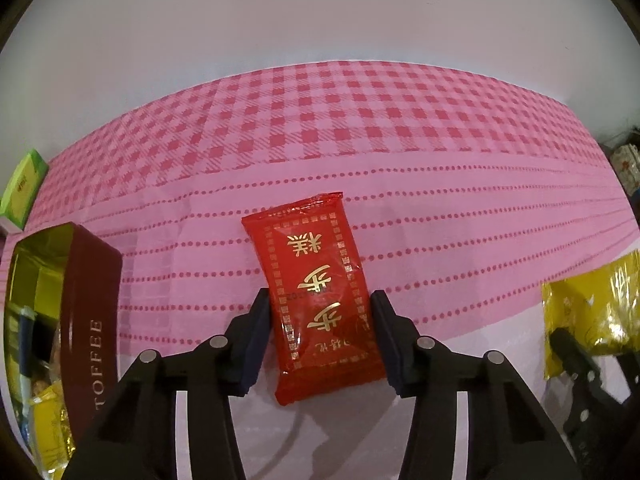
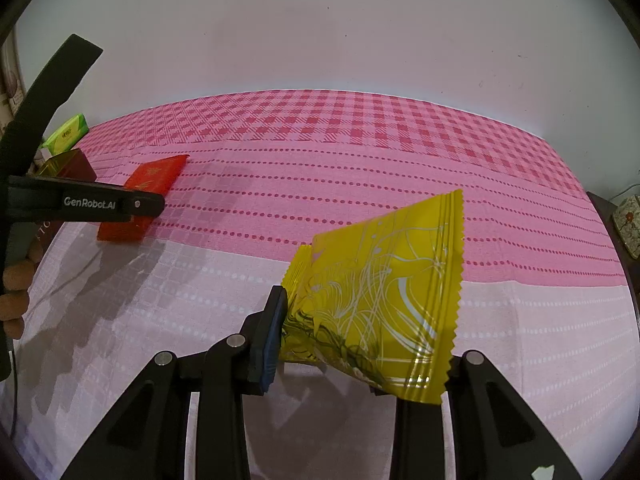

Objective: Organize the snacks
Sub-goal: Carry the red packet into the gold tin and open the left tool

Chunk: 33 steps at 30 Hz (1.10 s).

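Note:
A red snack packet with gold characters lies between the fingers of my left gripper. The pads sit against its long sides. In the right wrist view the red packet is held off the cloth by the left gripper. My right gripper is shut on a yellow snack packet and holds it above the table; its right finger is hidden behind the packet. The yellow packet also shows in the left wrist view. A dark red TOFFEE tin stands open at the left with snacks inside.
A pink checked and dotted tablecloth covers the table against a white wall. A green box stands at the far left, behind the tin. A patterned object sits past the table's right edge.

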Each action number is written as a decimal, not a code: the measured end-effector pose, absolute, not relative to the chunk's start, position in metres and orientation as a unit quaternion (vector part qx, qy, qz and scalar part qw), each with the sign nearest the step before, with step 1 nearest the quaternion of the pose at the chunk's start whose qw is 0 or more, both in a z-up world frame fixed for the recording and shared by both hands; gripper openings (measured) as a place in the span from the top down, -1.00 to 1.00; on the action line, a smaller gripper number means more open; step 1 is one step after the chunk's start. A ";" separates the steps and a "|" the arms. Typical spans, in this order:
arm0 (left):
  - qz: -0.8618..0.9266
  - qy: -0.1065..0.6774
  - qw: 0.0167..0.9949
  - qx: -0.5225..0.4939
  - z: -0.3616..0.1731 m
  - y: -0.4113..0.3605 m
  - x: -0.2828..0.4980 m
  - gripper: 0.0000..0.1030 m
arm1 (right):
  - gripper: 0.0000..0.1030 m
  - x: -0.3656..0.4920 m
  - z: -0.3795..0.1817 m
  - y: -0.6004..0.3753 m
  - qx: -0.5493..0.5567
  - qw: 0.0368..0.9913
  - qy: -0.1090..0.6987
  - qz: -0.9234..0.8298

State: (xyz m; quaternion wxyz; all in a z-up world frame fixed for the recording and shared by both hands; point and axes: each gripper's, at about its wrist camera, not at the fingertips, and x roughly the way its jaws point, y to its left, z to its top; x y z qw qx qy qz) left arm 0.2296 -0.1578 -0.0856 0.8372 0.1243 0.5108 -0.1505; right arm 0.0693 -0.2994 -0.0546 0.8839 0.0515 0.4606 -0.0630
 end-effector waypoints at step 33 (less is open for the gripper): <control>-0.176 0.494 0.841 0.130 -0.072 -0.084 0.151 0.05 | -0.62 0.054 -0.047 -0.333 0.107 0.876 0.453 -0.127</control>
